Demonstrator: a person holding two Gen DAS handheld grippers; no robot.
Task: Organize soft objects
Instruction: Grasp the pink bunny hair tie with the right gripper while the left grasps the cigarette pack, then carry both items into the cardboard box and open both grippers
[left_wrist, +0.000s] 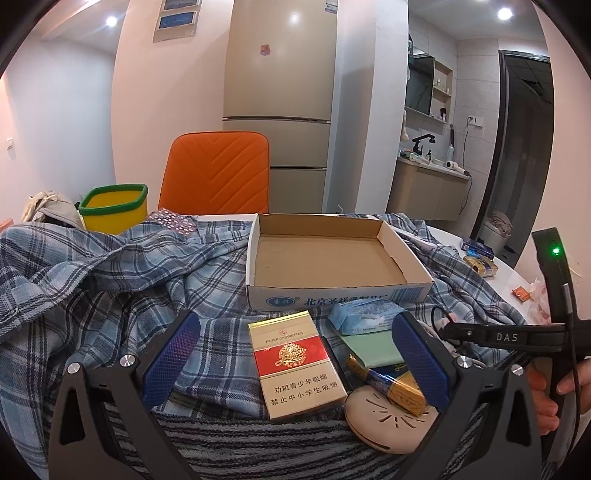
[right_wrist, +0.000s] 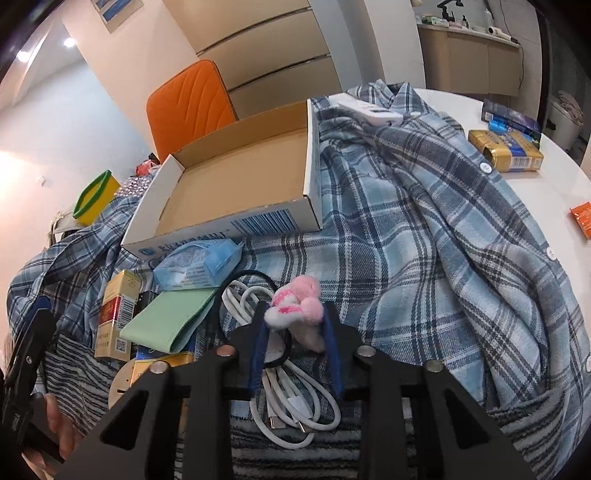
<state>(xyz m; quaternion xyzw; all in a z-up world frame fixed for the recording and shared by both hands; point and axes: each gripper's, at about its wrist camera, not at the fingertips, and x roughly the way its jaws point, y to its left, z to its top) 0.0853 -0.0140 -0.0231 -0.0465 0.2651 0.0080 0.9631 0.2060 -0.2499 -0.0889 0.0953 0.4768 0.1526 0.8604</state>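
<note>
An empty cardboard box (left_wrist: 325, 258) sits on a blue plaid shirt (left_wrist: 110, 280); it also shows in the right wrist view (right_wrist: 236, 181). My right gripper (right_wrist: 295, 321) is shut on a pink and white plush hair tie (right_wrist: 295, 306), whose black elastic loop hangs over a coiled white cable (right_wrist: 295, 398). My left gripper (left_wrist: 295, 354) is open and empty, its jaws either side of a gold and red cigarette pack (left_wrist: 295, 365). A blue tissue pack (left_wrist: 365, 314) and a green cloth (left_wrist: 373, 347) lie just ahead; both also show in the right wrist view, the tissue pack (right_wrist: 199, 266) and the green cloth (right_wrist: 170, 321).
A round beige disc (left_wrist: 388, 421) and a yellow pack (left_wrist: 399, 387) lie by my left gripper's right finger. A yellow bin (left_wrist: 114, 210) and an orange chair (left_wrist: 218, 170) stand behind. A white remote (right_wrist: 369, 109), yellow packs (right_wrist: 509, 151) and an orange packet (right_wrist: 583, 218) lie on the white table (right_wrist: 554, 192).
</note>
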